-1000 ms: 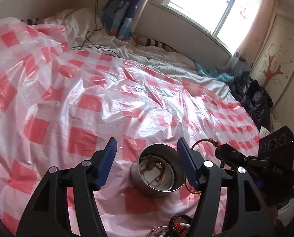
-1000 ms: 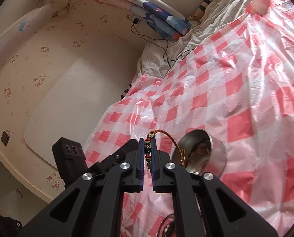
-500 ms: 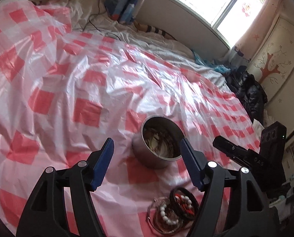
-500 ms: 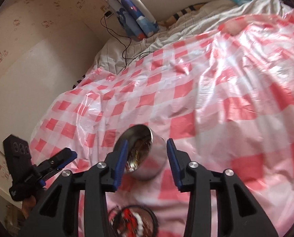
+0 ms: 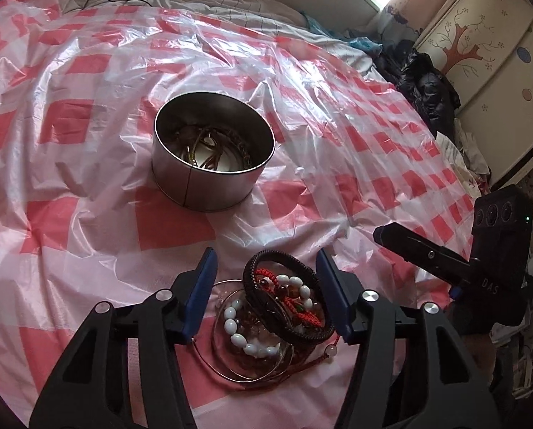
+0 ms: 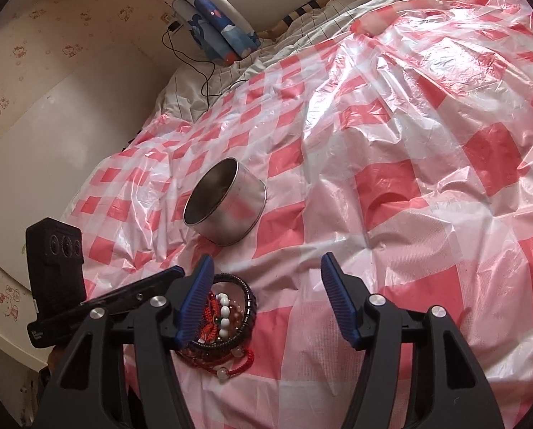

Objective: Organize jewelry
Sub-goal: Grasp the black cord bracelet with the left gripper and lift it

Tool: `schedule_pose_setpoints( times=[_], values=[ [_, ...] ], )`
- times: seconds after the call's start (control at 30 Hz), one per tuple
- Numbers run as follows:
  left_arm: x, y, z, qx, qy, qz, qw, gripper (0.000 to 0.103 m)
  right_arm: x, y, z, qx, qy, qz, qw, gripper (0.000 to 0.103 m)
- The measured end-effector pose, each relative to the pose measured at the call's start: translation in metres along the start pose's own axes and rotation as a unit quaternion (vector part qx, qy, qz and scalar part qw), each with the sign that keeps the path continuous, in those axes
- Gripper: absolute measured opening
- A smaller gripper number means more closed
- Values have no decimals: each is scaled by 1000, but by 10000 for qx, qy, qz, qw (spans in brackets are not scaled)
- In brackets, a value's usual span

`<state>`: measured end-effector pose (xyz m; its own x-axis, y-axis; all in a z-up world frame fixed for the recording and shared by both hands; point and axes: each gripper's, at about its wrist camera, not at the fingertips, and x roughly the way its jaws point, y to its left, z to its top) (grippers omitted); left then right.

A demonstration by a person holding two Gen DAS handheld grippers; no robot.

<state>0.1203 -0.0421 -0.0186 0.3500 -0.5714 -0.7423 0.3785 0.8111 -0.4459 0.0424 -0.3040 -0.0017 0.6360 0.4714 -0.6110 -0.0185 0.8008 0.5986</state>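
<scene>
On a bed draped in a red-and-white checked plastic sheet (image 5: 87, 257), a round metal tin (image 5: 209, 175) stands open toward the left of centre in the left wrist view, holding tangled brown cords and chains. Nearer the camera, the left gripper (image 5: 266, 296) hangs with its blue-padded fingers (image 5: 200, 296) spread wide on either side of a pile of jewelry (image 5: 277, 318): a dark braided bracelet (image 5: 284, 261) on top, a string of white beads (image 5: 238, 336), red knotted cord (image 5: 302, 316) and thin wire bangles (image 5: 230, 375) beneath. No pad touches the pile. To the right, the right gripper (image 6: 263, 300) reaches in from the bed's edge; its own camera shows its fingers also spread and empty, the left one standing in front of the same pile (image 6: 227, 314), which lies at the lower left of that view, with the tin (image 6: 227, 207) beyond it on the sheet (image 6: 427, 214). A painted wardrobe (image 5: 481, 46) stands at far right.
</scene>
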Motion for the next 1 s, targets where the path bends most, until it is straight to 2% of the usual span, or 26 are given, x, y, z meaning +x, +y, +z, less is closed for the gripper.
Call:
schedule_pose_setpoints(
  times=[0.07,0.17,0.23,0.33,0.43,0.5,0.6,0.67,0.7,0.73,0.77,0.93,1.0],
  values=[
    [5,1,-1,3,122,-13,9999,33,2,-2,-1,53,11,8,10000,63],
    [9,-1,-4,103,242,55,9996,19,3,-6,0,159,0,45,9999,64],
    [8,2,-3,18,251,-62,9997,14,4,-8,0,210,8,79,9997,65],
    [2,6,0,-79,136,-184,9997,0,6,-8,0,232,32,107,9997,65],
    [-8,11,4,-239,-20,-519,9984,0,8,-7,0,224,47,110,9997,65],
    [-9,13,5,-247,-29,-427,9988,0,8,-8,-1,220,59,99,9997,65],
    [1,13,4,-228,196,-350,9989,0,9,-8,-1,231,63,107,9997,65],
    [6,10,3,-208,314,-360,9986,5,9,-7,-1,223,74,97,9997,65],
    [8,10,3,-225,339,-350,9986,10,10,-7,-2,224,79,102,9997,65],
    [11,11,2,-276,402,-349,9982,28,10,-7,-2,225,82,110,9997,65],
    [13,12,1,-358,436,-403,9976,37,10,-7,-2,221,84,114,9997,65],
    [19,10,-1,-358,514,-466,9969,37,10,-7,-2,227,79,143,9996,65],
    [20,11,-1,-411,534,-566,9961,34,10,-7,-2,233,80,143,9996,65]
  ],
)
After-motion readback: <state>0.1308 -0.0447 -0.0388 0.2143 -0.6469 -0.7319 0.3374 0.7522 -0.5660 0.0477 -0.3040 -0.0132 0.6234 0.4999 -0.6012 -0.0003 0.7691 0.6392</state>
